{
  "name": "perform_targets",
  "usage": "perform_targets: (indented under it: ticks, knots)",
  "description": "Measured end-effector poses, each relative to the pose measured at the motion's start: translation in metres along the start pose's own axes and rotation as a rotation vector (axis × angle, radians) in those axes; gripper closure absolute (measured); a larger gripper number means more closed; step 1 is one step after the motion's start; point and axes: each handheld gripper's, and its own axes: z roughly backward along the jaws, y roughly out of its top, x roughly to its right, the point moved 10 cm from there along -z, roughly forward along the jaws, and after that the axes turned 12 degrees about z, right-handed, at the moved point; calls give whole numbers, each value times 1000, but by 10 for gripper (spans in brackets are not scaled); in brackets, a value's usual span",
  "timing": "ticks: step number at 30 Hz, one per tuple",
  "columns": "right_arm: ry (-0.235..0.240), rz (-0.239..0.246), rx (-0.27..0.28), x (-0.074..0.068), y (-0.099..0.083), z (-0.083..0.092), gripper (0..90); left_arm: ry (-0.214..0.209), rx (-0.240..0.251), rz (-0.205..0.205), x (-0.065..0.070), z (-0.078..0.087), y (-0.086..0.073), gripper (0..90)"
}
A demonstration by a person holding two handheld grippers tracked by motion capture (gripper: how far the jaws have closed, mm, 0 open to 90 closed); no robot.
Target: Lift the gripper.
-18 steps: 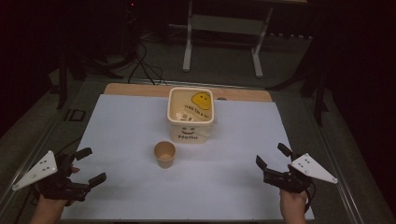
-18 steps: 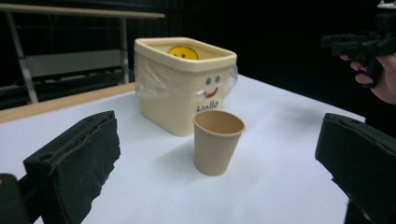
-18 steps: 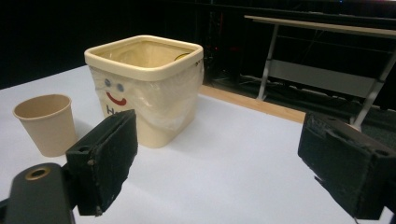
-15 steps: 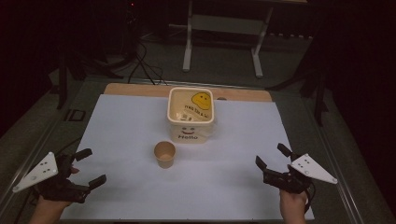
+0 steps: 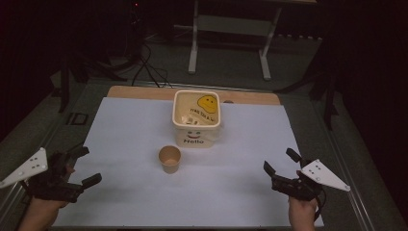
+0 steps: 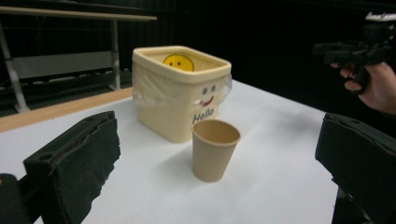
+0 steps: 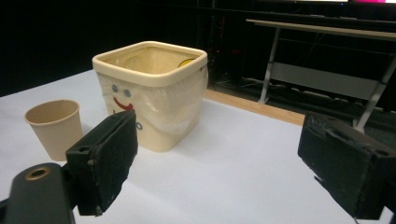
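Between both grippers' wide, empty fingers, an upright tan paper cup (image 5: 170, 159), open-topped.

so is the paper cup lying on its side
No, the paper cup stands upright on the white table, mouth up, just in front of the cream tub.

Dim room, black all around; light from above brightens the white surface (image 5: 144, 144), while my near fingers (image 6: 79, 168) blur softly.
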Motion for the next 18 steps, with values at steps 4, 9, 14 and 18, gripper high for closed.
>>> perform_targets:
  ticks: [4,9,14,18]
  knots:
    - [7,-8,-3,0,0,-1,120,-15,-31,-11,0,-6,16,7]
    - [12,-6,-8,0,1,-1,120,-35,-67,-29,3,-14,27,8]
    - [20,-12,-13,-1,0,-2,120,-61,-129,-56,8,-26,37,8]
    - [32,-10,-18,-4,0,-3,120,-80,-180,-97,13,-39,44,8]
